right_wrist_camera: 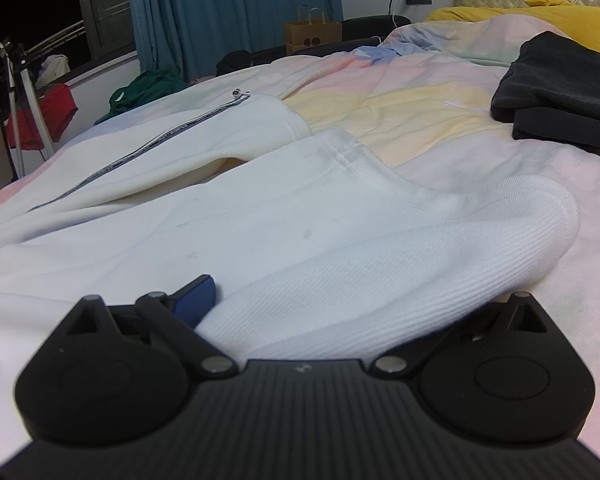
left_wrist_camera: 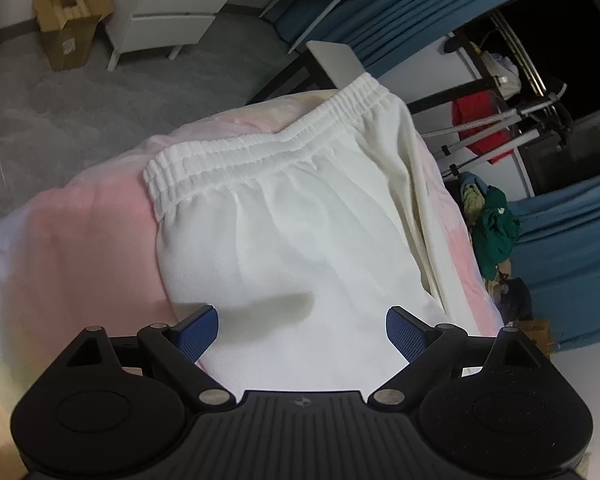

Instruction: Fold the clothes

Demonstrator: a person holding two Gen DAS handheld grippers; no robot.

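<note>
White trousers (left_wrist_camera: 284, 216) lie flat on a pastel pink bedspread (left_wrist_camera: 80, 240), their gathered elastic waistband (left_wrist_camera: 260, 140) at the far end. My left gripper (left_wrist_camera: 302, 334) is open just above the trousers' near part, blue pads on either side of the cloth. In the right wrist view the trouser legs (right_wrist_camera: 260, 208) stretch away, ribbed cuffs toward the right, a zip along the far leg (right_wrist_camera: 140, 152). My right gripper (right_wrist_camera: 320, 304) is open around the near ribbed cuff (right_wrist_camera: 400, 272); the left pad (right_wrist_camera: 196, 300) shows, the right pad is hidden under the cloth.
Folded dark clothes (right_wrist_camera: 560, 92) lie on the bed at the right, with a yellow pillow (right_wrist_camera: 540, 12) behind. A heap of green clothes (left_wrist_camera: 494, 228) lies beside the bed by blue curtains (right_wrist_camera: 228, 12). A cardboard box (left_wrist_camera: 68, 20) and white drawers (left_wrist_camera: 172, 8) stand on the floor.
</note>
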